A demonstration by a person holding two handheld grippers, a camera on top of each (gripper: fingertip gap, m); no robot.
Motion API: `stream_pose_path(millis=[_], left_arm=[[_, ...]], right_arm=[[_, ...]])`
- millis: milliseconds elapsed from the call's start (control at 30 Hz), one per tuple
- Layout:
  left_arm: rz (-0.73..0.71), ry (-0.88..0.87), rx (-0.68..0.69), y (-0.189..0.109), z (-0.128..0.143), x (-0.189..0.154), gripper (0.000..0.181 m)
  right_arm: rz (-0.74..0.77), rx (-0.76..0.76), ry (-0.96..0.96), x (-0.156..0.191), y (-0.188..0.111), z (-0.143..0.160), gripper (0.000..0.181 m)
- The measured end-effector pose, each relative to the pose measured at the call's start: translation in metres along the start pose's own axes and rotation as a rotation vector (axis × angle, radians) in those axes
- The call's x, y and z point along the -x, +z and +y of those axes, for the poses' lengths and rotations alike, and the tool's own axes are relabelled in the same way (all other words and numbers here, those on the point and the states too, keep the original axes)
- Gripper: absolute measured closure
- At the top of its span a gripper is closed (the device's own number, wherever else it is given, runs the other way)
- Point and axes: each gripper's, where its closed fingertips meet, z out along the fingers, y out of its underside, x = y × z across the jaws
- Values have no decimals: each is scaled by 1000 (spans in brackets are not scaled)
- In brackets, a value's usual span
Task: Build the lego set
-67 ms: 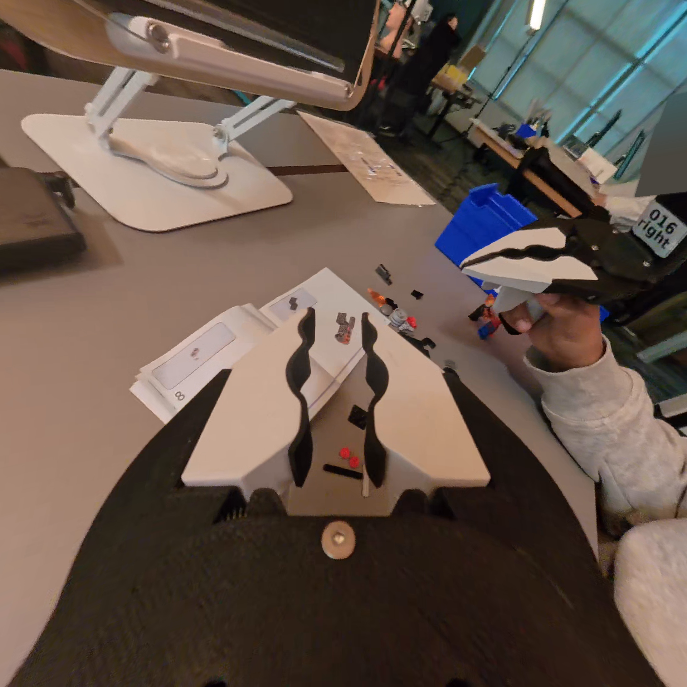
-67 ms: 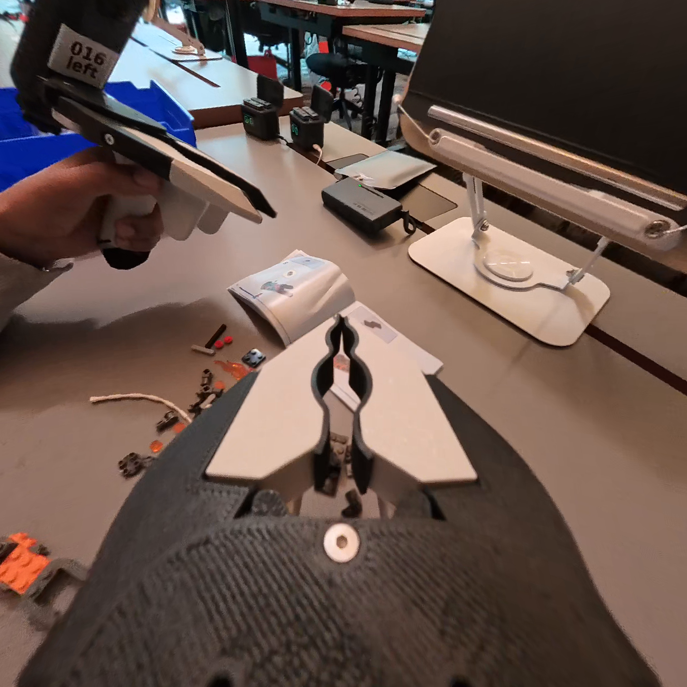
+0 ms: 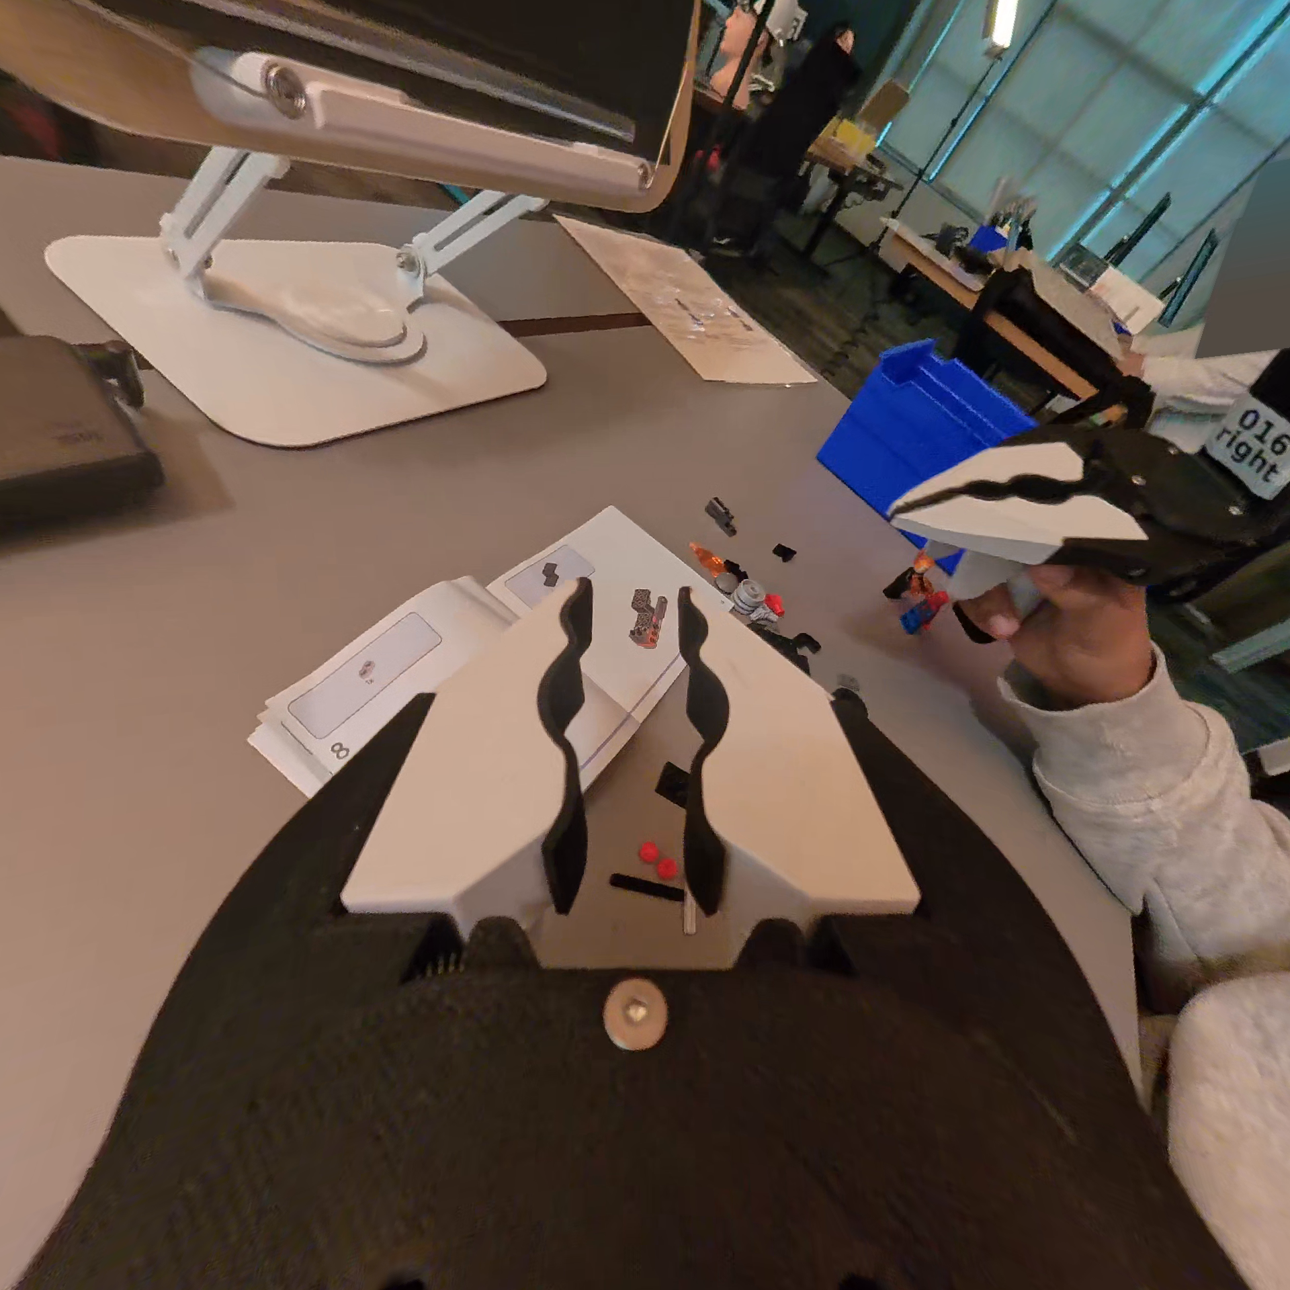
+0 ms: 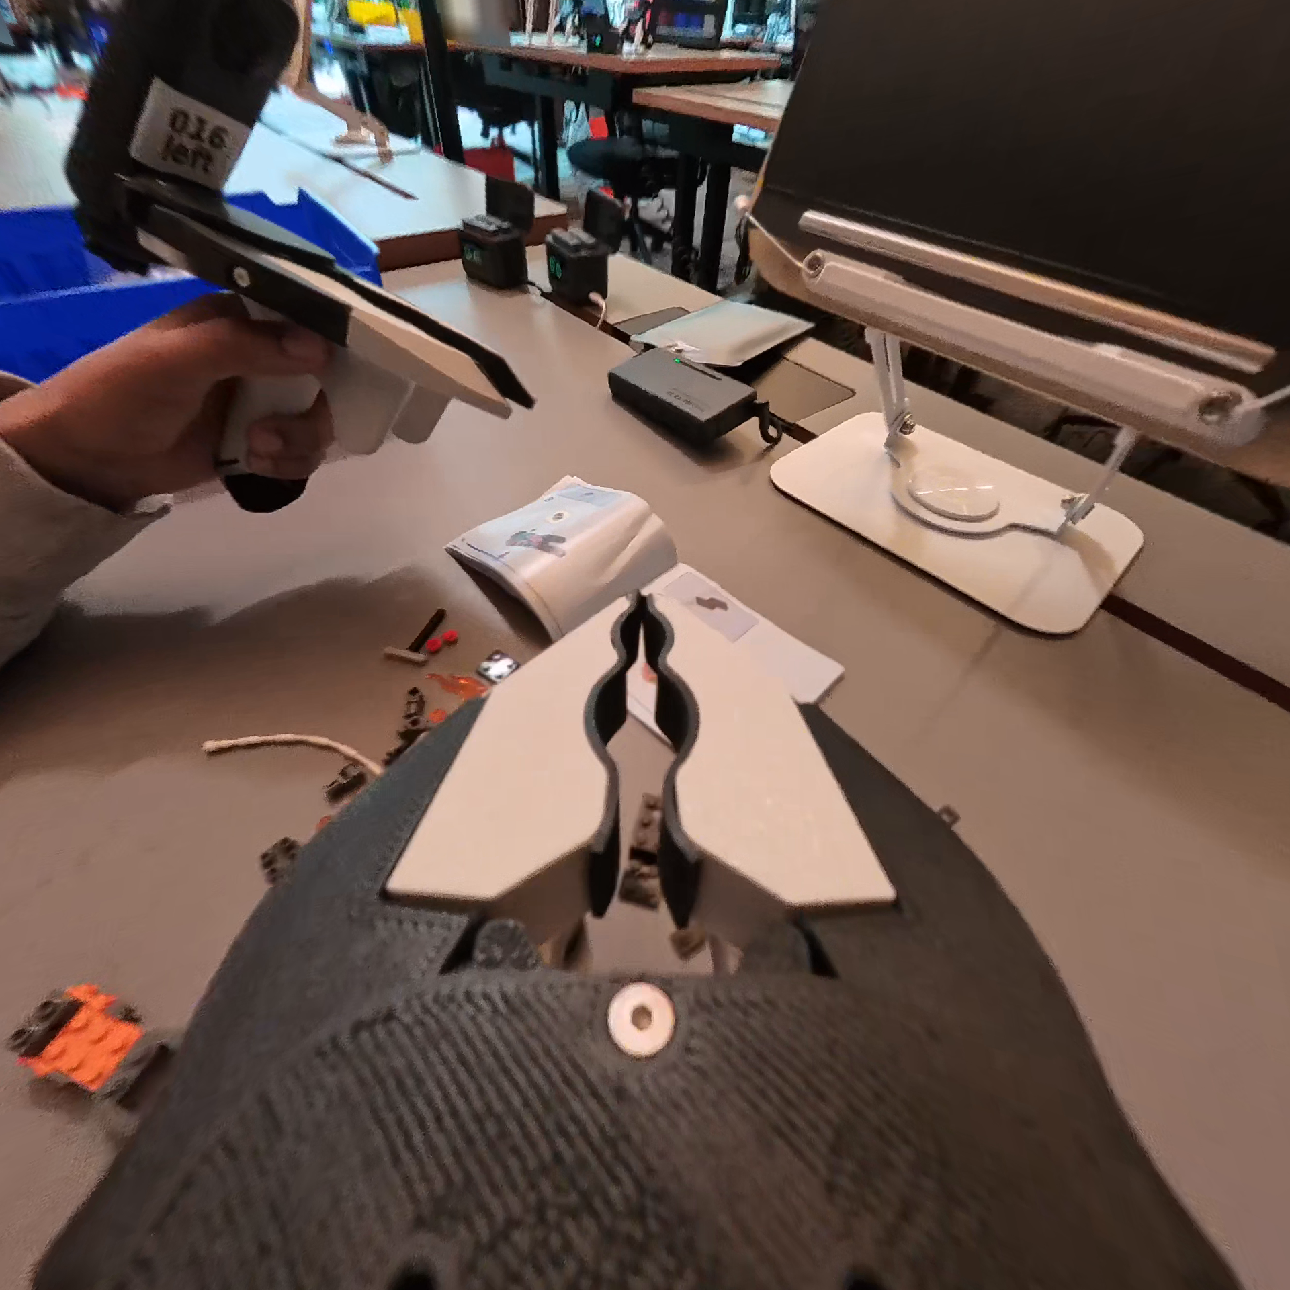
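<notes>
Loose lego pieces lie on the grey table around an open instruction booklet (image 3: 419, 670). My left gripper (image 3: 632, 593) is open and empty, held above the booklet's right page. Under its jaws lie two red studs (image 3: 657, 860), a black bar (image 3: 646, 886) and a black tile (image 3: 673, 778). My right gripper (image 4: 639, 607) is shut with nothing seen in it, and hovers over the booklet (image 4: 579, 551). It also shows in the left wrist view (image 3: 907, 509), to the right. A minifigure (image 3: 921, 600) stands below it. An orange and black assembly (image 4: 84, 1040) lies at the near left.
A white laptop stand (image 3: 279, 363) with a laptop is at the back. A blue bin (image 3: 907, 433) stands at the table's right edge. A black box (image 4: 680, 394), a white string (image 4: 279, 743) and a paper sheet (image 3: 698, 314) lie on the table. The gap from one gripper's tips to the other's is roughly 15 cm. From the left gripper's tips to the black tile (image 3: 673, 778) is close to 12 cm. To the black bar (image 3: 646, 886): left tips about 12 cm, right tips about 20 cm. It turns up in the right wrist view (image 4: 431, 625) as well.
</notes>
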Motion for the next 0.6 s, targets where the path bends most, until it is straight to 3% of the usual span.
stream_pose_path(millis=[133, 233, 333, 500, 600], left_arm=[[41, 24, -20, 1, -2, -12, 162], [75, 34, -8, 6, 2, -25, 162], [67, 70, 17, 12, 10, -32, 163], [45, 99, 51, 17, 22, -35, 166], [40, 89, 19, 15, 18, -33, 167]], right_arm=[[-1, -77, 94, 12, -25, 18, 181], [30, -11, 128, 7, -37, 47, 181], [54, -48, 157, -2, -49, 47, 181], [-218, -134, 228, 30, -54, 32, 175], [-320, -20, 175, 54, -44, 47, 172]])
